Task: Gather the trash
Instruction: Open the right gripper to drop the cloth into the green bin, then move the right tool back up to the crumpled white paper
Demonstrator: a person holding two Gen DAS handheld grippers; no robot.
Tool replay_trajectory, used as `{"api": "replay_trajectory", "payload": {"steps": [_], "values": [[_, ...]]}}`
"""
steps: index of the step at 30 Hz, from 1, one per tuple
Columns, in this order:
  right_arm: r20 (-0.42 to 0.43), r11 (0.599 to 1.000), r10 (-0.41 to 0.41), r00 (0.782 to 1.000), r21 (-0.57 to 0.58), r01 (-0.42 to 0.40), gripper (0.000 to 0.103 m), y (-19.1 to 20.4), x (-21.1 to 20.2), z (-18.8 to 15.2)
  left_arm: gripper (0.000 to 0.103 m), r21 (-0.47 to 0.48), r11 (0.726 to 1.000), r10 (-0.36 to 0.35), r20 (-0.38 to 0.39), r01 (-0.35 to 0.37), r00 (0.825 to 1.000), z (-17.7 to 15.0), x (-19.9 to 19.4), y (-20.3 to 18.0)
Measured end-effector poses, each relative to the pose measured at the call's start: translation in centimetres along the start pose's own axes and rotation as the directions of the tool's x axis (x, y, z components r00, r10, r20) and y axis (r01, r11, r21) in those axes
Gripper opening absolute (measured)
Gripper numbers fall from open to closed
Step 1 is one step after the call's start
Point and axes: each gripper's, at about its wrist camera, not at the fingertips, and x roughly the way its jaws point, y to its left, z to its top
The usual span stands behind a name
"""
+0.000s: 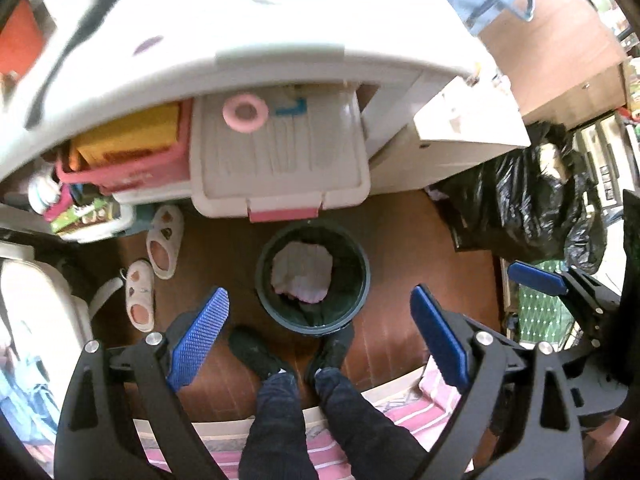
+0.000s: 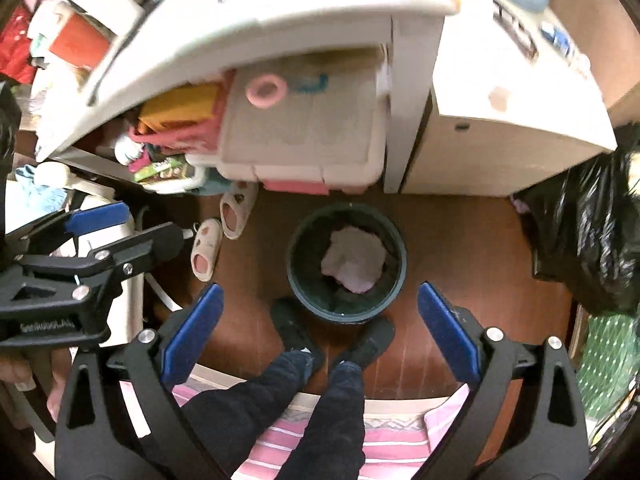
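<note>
Desk (image 1: 240, 32) top blurred, contents unreadable. Crumpled paper (image 1: 302, 276) in bin (image 1: 264, 292) on brown wood floor (image 1: 420, 240). Left gripper (image 1: 320, 340), right gripper (image 2: 318, 336) both wide, empty.

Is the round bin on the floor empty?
No, the round bin on the wooden floor has a crumpled pale pink paper lying inside it.

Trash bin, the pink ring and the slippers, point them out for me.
Trash bin (image 1: 362, 280): left wrist view, right side of its rim.
Pink ring (image 1: 229, 114): left wrist view, left edge of the band.
Slippers (image 2: 206, 242): right wrist view, top of the nearer one.
</note>
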Motion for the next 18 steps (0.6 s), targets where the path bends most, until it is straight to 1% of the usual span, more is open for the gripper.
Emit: {"api": "replay_trajectory", "payload": {"steps": [3,8,12,18], "values": [[0.036,1.0,-0.001,0.999,-0.001,0.001,0.096,0.7,-3.4,0.8,0.09,0.013,1.0,-0.001,0.031,0.001,1.0,0.9,-3.4,-0.4],[0.089,1.0,-0.01,0.996,-0.007,0.01,0.096,1.3,-7.6,2.0,0.09,0.053,0.998,-0.022,0.079,0.017,0.997,2.7,-7.5,-0.9],[0.152,0.999,-0.047,0.987,0.002,0.048,0.096,1.8,-10.8,3.2,0.09,0.08,0.996,-0.039,0.109,0.031,0.993,4.5,-9.8,-1.1],[0.209,0.997,-0.077,0.975,-0.005,0.08,0.096,2.6,-13.5,4.6,0.09,0.132,0.989,-0.078,0.148,0.058,0.986,6.8,-12.3,-1.9]]}}
